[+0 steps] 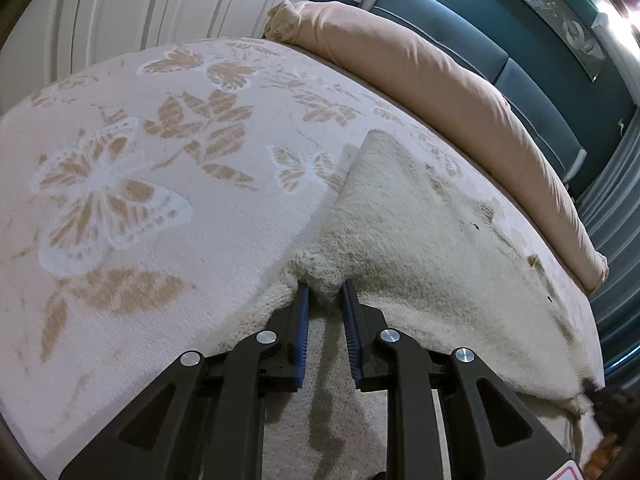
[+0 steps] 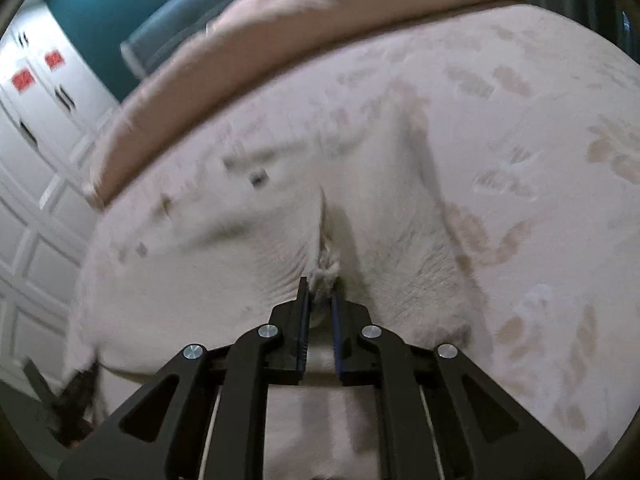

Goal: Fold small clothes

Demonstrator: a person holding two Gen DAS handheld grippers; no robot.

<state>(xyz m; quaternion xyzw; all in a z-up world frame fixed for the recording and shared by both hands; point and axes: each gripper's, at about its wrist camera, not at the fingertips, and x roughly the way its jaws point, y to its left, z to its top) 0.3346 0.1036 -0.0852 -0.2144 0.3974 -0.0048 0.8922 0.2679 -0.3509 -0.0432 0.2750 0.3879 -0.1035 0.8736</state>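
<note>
With my left gripper (image 1: pixel 325 294) and my right gripper (image 2: pixel 320 290) each clamped on a bunched pinch of the cream fleece garment (image 1: pixel 420 232) near the bed's (image 1: pixel 168 216) front edge, I should lift both evenly, keeping the cloth taut.

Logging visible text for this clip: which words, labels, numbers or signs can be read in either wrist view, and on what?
No text can be read in either view.
Two red signs on the white cabinet doors: too blurred to read.
Red-edged sticker on the left gripper's body: cut off at the frame edge, unreadable.
</note>
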